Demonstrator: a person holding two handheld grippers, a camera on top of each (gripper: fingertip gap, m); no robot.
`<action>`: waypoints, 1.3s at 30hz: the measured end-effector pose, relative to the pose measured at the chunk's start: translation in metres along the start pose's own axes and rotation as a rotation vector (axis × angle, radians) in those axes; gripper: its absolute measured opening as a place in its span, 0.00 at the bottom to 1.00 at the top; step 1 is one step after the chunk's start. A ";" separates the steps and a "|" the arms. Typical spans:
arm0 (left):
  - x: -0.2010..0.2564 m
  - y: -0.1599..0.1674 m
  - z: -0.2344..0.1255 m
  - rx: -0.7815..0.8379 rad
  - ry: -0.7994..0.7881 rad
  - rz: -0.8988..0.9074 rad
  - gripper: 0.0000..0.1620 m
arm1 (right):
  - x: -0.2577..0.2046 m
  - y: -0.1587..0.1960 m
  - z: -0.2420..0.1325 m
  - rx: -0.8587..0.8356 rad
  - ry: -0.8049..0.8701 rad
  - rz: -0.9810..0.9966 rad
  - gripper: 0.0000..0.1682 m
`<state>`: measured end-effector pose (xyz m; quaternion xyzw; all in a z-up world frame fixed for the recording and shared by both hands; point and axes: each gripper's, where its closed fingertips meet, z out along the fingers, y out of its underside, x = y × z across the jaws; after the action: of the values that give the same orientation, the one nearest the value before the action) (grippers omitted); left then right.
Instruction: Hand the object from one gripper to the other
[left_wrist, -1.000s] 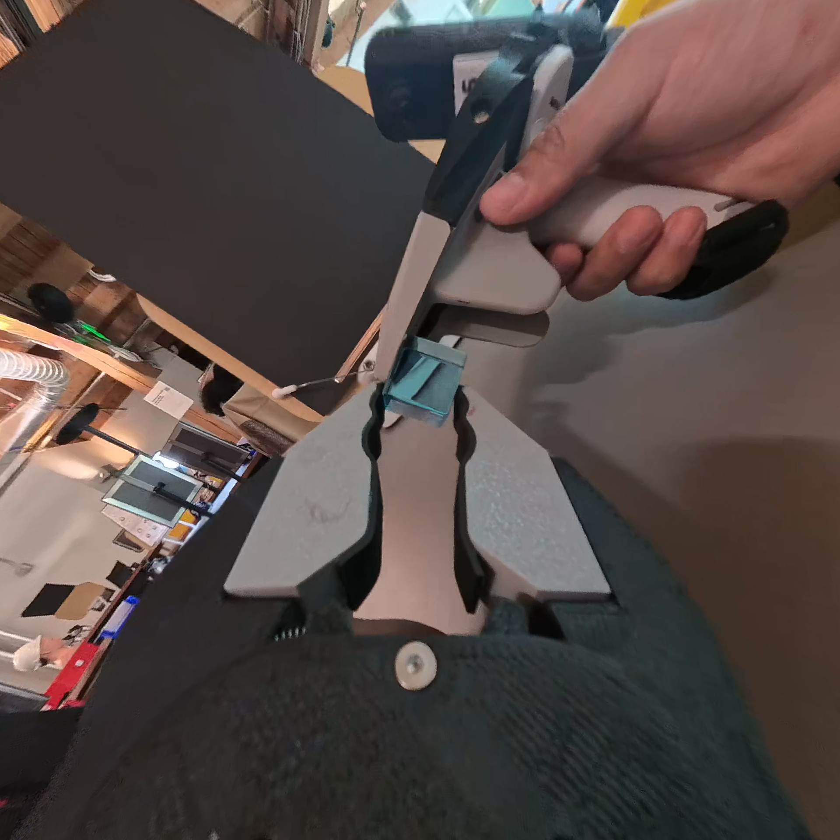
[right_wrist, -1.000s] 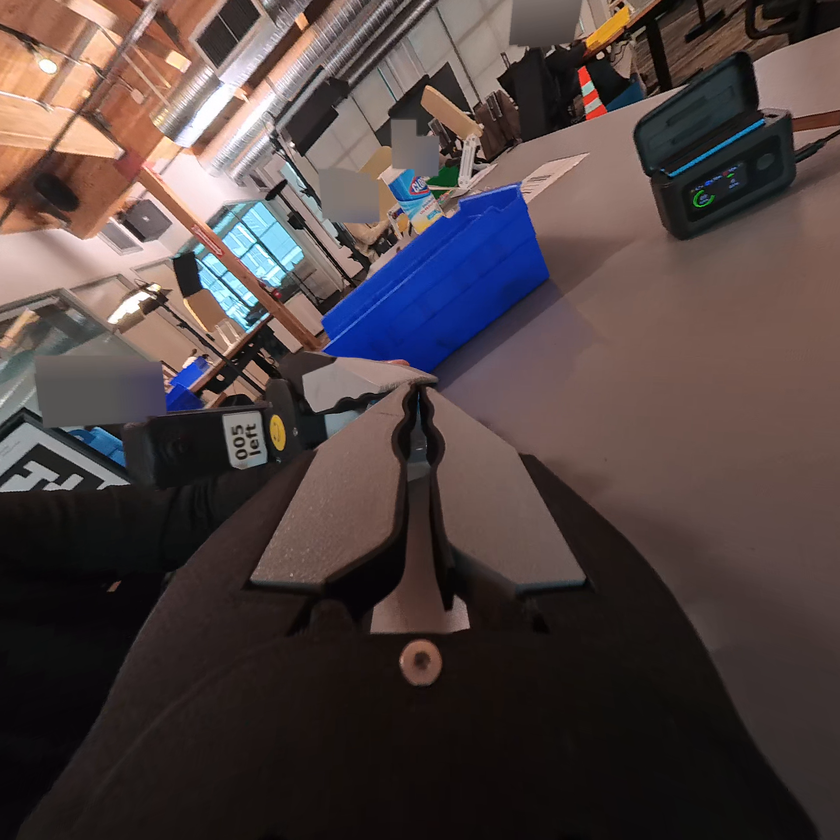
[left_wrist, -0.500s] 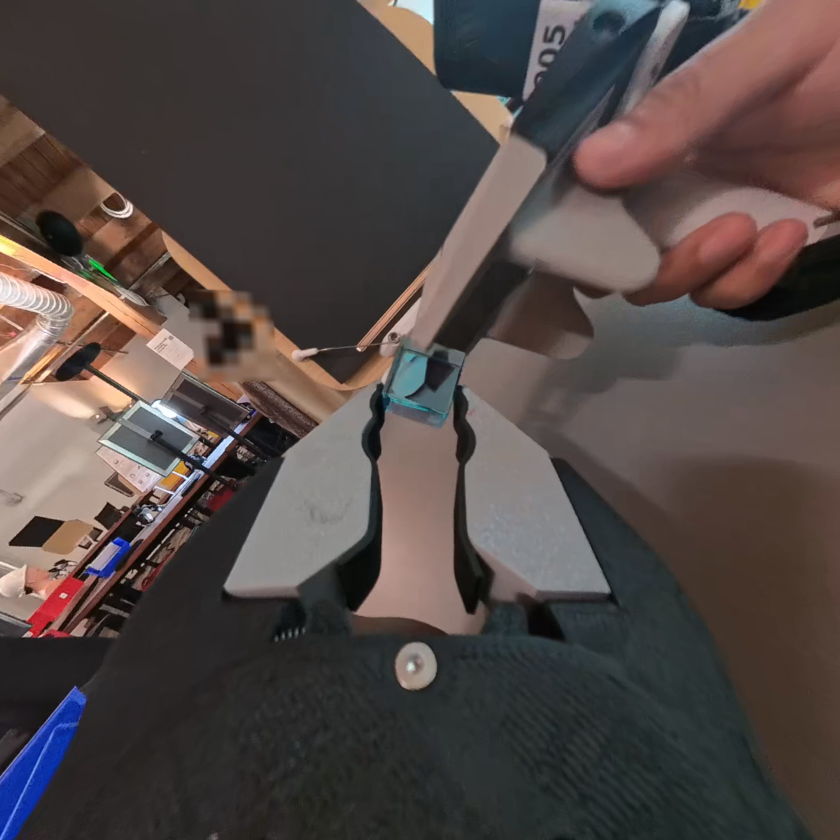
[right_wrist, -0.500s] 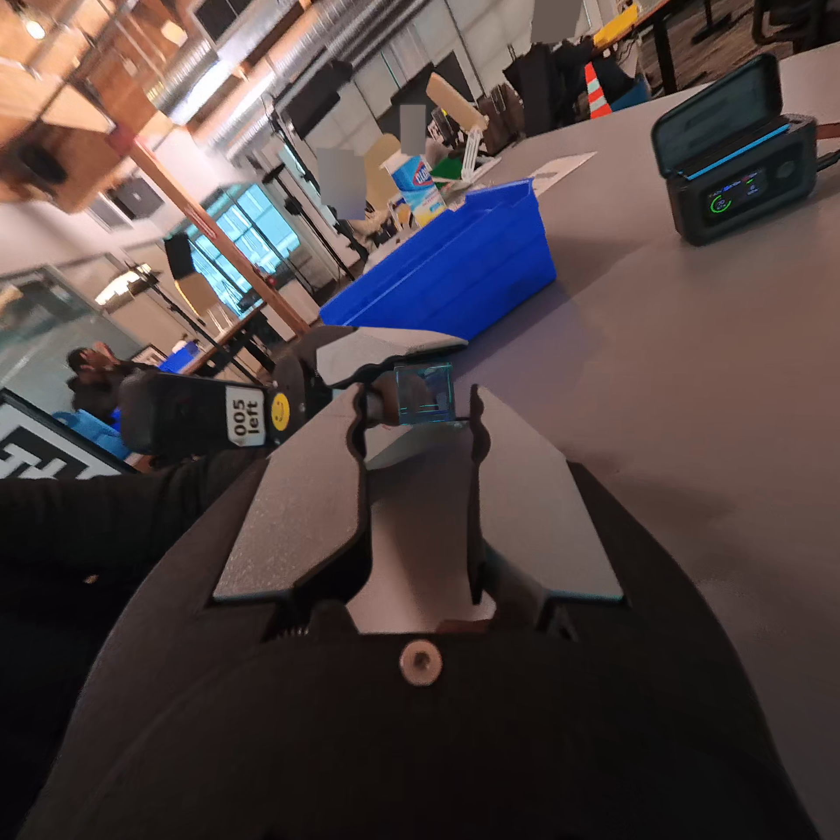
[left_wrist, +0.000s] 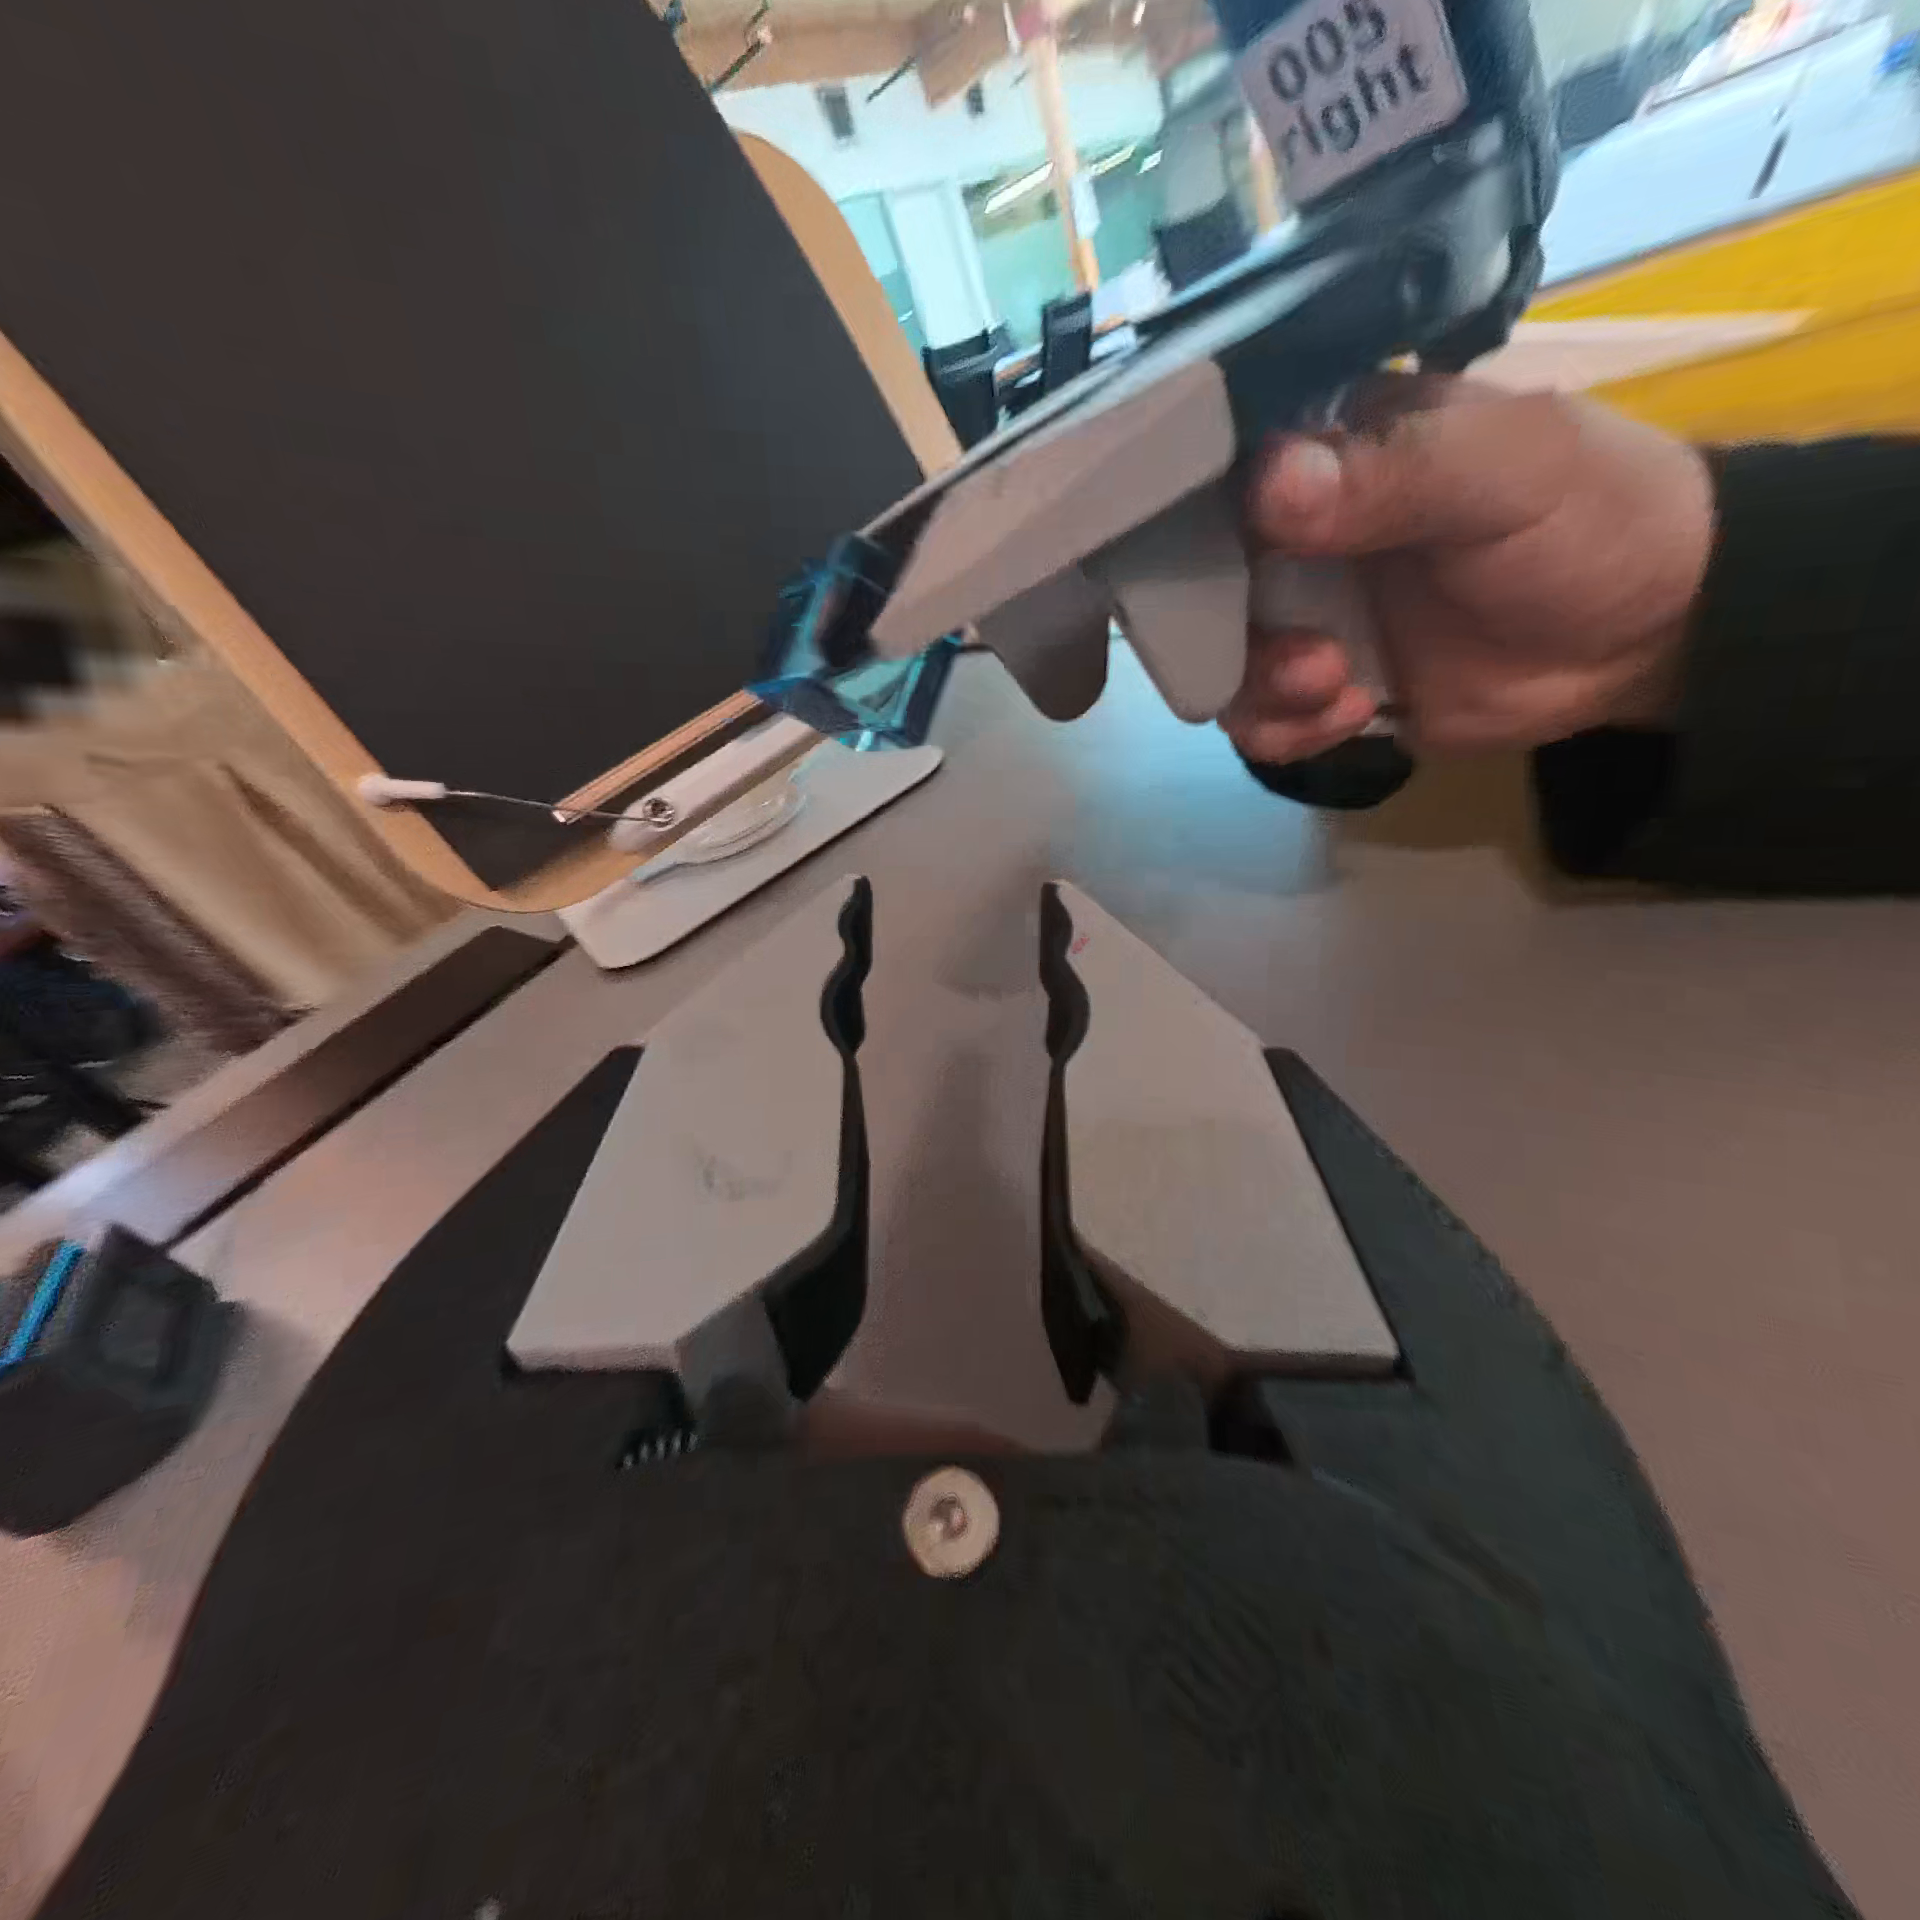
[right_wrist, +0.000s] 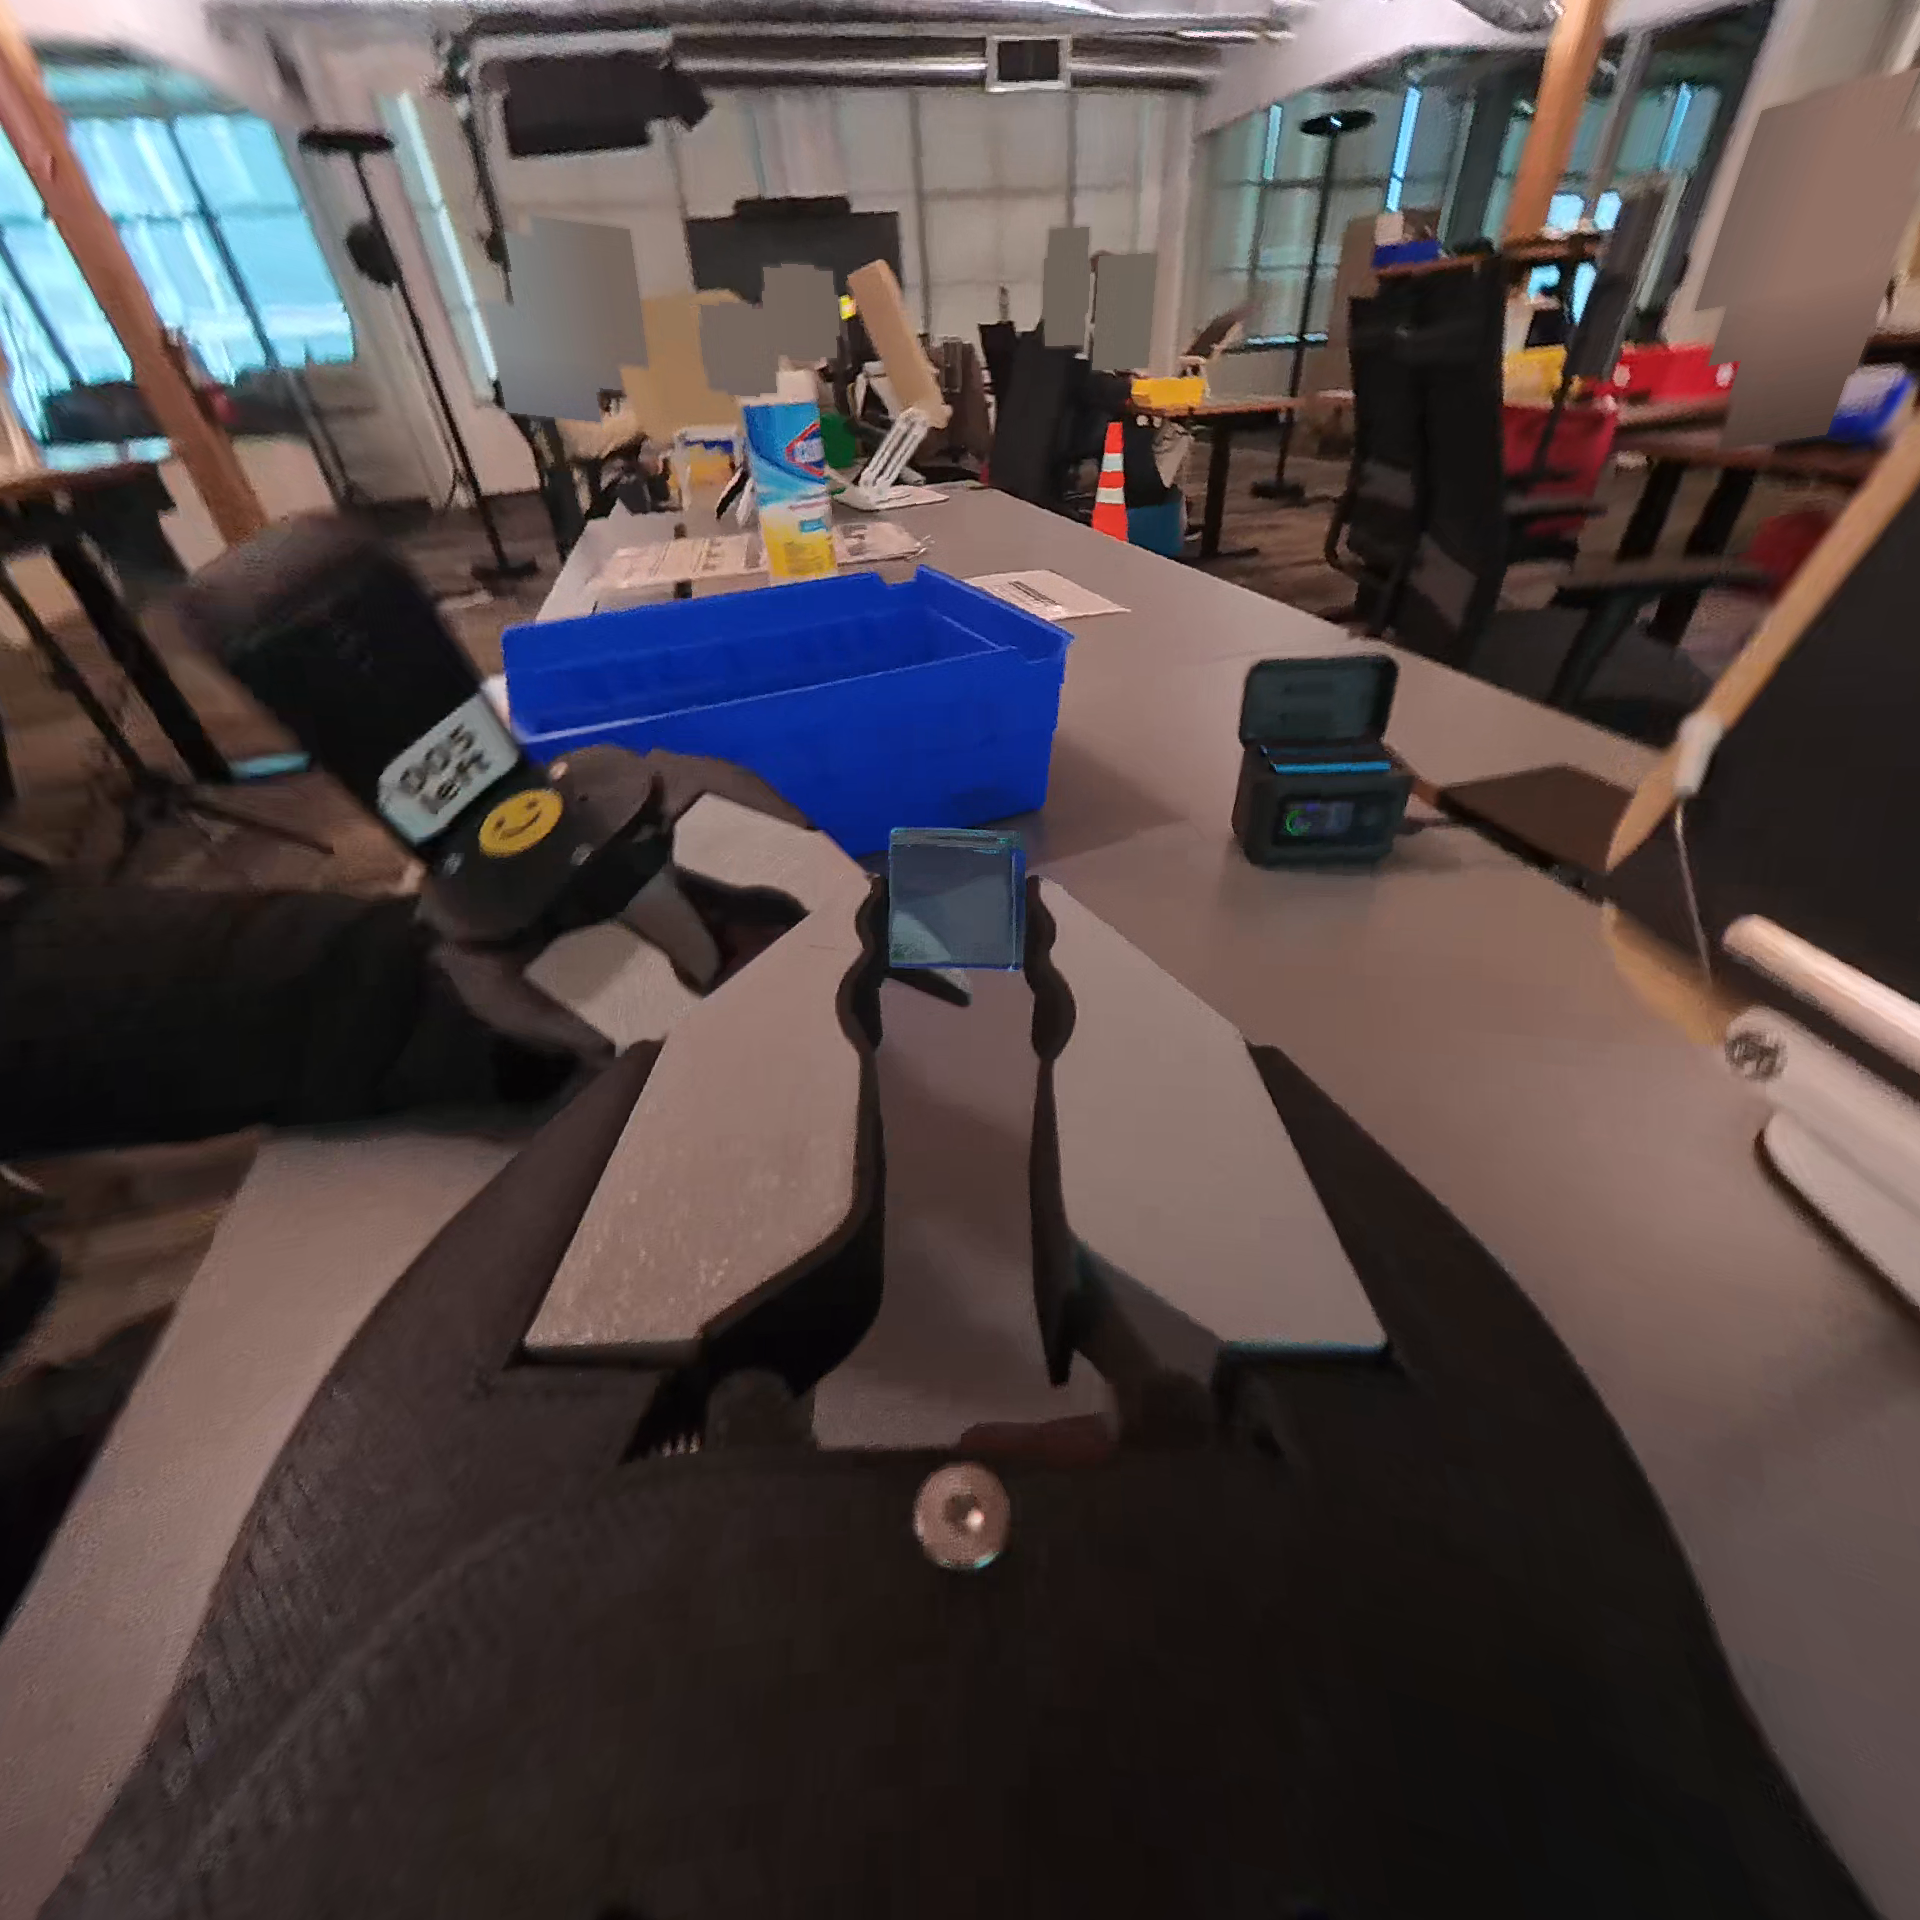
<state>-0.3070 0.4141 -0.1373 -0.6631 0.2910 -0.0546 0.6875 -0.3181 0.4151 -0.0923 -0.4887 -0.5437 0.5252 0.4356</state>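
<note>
Grey tabletop carries a blue bin at back, w/ a small dark case, lid up, to its right. Black board stands at the tabletop's edge. Left gripper: fingers spread apart, nothing btwn them, off to the side in right wrist view. Right gripper: fingers clenched on the clear blue cube, held at the tips above the tabletop, apart from left gripper.
</note>
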 end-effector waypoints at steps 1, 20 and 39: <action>0.000 -0.005 -0.002 0.024 0.017 -0.040 0.19 | -0.006 -0.003 -0.002 -0.002 -0.012 -0.069 0.13; 0.034 -0.050 -0.033 0.264 0.321 -0.151 0.16 | -0.062 0.009 -0.019 -0.026 -0.319 -0.321 0.13; 0.004 -0.032 -0.021 0.067 -0.298 0.897 0.15 | -0.030 0.017 -0.015 -0.091 -0.318 0.147 0.29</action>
<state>-0.3039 0.3903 -0.1077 -0.4501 0.4449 0.3339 0.6985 -0.2980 0.3875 -0.1074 -0.4573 -0.5918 0.6010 0.2819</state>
